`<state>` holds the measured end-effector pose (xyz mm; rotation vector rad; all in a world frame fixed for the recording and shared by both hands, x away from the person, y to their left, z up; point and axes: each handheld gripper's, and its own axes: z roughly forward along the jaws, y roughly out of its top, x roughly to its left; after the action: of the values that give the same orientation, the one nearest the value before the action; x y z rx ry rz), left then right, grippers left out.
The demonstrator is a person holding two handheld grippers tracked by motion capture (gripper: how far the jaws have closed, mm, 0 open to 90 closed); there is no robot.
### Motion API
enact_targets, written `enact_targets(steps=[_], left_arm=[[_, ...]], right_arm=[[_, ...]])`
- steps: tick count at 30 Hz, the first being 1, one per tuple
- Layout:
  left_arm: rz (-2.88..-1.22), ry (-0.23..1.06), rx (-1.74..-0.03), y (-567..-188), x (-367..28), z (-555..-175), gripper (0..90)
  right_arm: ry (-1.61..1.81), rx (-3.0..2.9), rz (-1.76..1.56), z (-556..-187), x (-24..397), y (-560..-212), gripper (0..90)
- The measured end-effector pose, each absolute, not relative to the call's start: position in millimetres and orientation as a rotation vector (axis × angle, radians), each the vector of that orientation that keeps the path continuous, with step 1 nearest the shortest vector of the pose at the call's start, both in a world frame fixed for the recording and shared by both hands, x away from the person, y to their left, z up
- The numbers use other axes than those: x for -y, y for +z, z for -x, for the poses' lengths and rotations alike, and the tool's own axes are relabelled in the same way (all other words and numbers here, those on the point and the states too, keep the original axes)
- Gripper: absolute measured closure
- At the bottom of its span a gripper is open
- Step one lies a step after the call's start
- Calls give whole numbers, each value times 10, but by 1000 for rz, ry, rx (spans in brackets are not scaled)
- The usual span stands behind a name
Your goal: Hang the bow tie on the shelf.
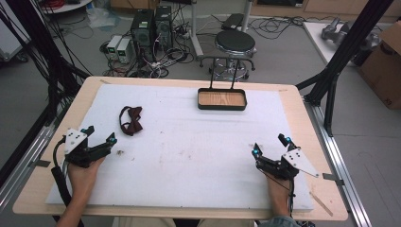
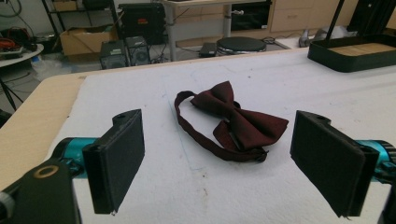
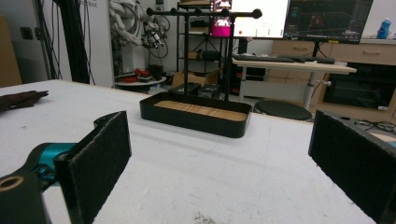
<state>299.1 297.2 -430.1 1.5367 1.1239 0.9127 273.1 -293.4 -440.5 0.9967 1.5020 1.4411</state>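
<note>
White mat (image 1: 189,156) is lying bare through the middle — room is staying free between the left gripper (image 1: 100,133) and the right gripper (image 1: 270,144), both sitting with jaws wide apart and nothing between them. Bow tie (image 2: 233,122) is lying just ahead of the left gripper, nothing standing between them. Black tray (image 1: 222,100) with its upright rack (image 3: 205,51) is blocking the far edge — well apart from both grippers.
</note>
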Motion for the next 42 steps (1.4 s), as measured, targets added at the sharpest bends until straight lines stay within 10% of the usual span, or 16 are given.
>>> enact_targets(steps=[42], left_arm=[[-1453,857,-1148,-4033,-2898,-3390,267]], right_arm=[[1435,-1513,-1009,-2737,2922,-4411,49]])
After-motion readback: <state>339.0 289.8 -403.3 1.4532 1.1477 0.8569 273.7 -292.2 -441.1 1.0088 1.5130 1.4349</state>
